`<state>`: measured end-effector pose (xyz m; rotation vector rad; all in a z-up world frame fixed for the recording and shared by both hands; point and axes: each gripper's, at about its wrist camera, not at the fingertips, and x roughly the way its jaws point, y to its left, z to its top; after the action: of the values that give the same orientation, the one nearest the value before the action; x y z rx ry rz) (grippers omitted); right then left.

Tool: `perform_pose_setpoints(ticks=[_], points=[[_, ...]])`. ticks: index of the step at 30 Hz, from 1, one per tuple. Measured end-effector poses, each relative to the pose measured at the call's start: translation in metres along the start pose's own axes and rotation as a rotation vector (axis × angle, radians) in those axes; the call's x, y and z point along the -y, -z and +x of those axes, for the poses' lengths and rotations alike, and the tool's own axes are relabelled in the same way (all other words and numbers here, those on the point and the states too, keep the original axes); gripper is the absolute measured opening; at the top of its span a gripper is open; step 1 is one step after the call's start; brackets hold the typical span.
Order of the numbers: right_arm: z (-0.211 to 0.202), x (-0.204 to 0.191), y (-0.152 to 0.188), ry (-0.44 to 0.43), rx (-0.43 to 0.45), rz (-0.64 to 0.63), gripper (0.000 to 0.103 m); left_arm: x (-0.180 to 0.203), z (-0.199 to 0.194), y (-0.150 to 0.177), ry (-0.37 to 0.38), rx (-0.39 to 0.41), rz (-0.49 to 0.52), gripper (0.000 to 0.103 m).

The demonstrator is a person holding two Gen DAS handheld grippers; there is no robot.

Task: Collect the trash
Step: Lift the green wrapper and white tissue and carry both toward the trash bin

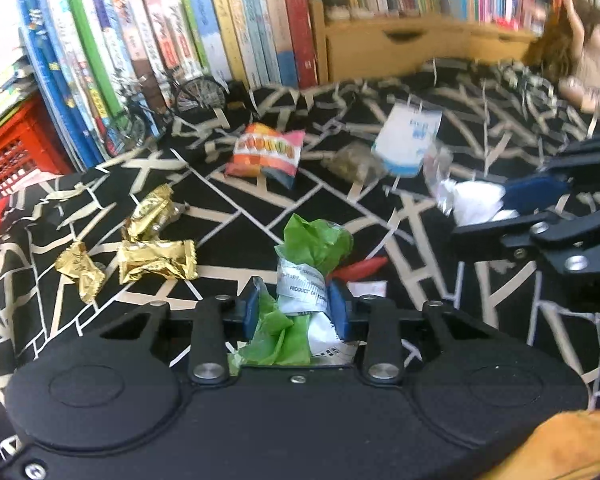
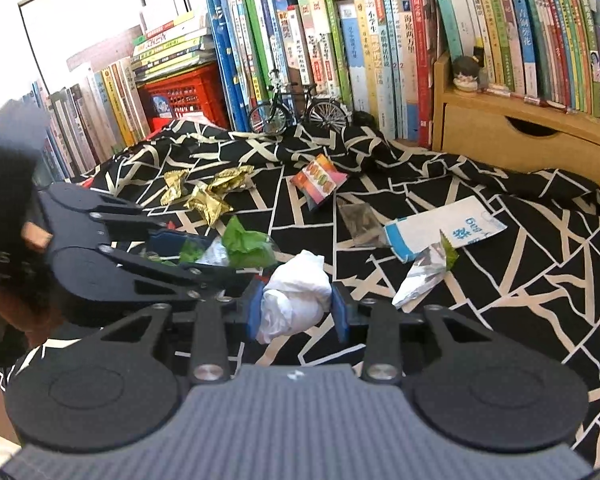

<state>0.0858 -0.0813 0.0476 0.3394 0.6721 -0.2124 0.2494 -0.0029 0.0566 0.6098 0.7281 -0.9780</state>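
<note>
Trash: a crumpled green-and-white wrapper point(image 1: 312, 276) is pinched between the pads of the left gripper point(image 1: 296, 308) at lower centre, and a white tissue wad point(image 2: 296, 292) is clamped in the right gripper point(image 2: 296, 312). Gold wrappers point(image 1: 156, 260) are seen at mid-left on the black patterned cloth point(image 1: 420, 240). A snack packet point(image 1: 266, 154) and a white-blue carton point(image 1: 408, 140) are noted further up, before the books point(image 1: 180, 32).

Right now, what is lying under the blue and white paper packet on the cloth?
The blue and white paper packet overlaps a clear plastic wrapper at its left edge and a silver foil wrapper at its lower edge. Anything directly beneath its middle is covered.
</note>
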Motion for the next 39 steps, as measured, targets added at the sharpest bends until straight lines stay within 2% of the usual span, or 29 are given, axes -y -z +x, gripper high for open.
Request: perform_pose_setpoints(ticks=[6, 12, 16, 22, 27, 39], points=[[-0.013, -0.008, -0.007, -0.006, 0.033, 0.0, 0.042, -0.009, -0.041, 0.001, -0.029, 0.054, -0.073, 0.035], [-0.03, -0.018, -0.01, -0.052, 0.046, 0.081, 0.042, -0.016, -0.079, 0.012, -0.032, 0.079, -0.16, 0.035], [-0.04, -0.033, -0.005, -0.048, 0.037, 0.053, 0.042, -0.014, -0.104, 0.022, -0.045, 0.123, -0.207, 0.035], [-0.059, -0.051, -0.001, -0.058, 0.066, 0.034, 0.042, -0.007, -0.141, 0.027, -0.007, 0.156, -0.183, 0.035], [-0.082, -0.067, -0.004, -0.064, 0.099, 0.058, 0.042, -0.003, -0.168, 0.035, -0.014, 0.171, -0.15, 0.035], [-0.131, -0.11, 0.012, -0.011, 0.157, 0.059, 0.042, -0.027, -0.235, 0.076, 0.0, 0.268, -0.241, 0.035]])
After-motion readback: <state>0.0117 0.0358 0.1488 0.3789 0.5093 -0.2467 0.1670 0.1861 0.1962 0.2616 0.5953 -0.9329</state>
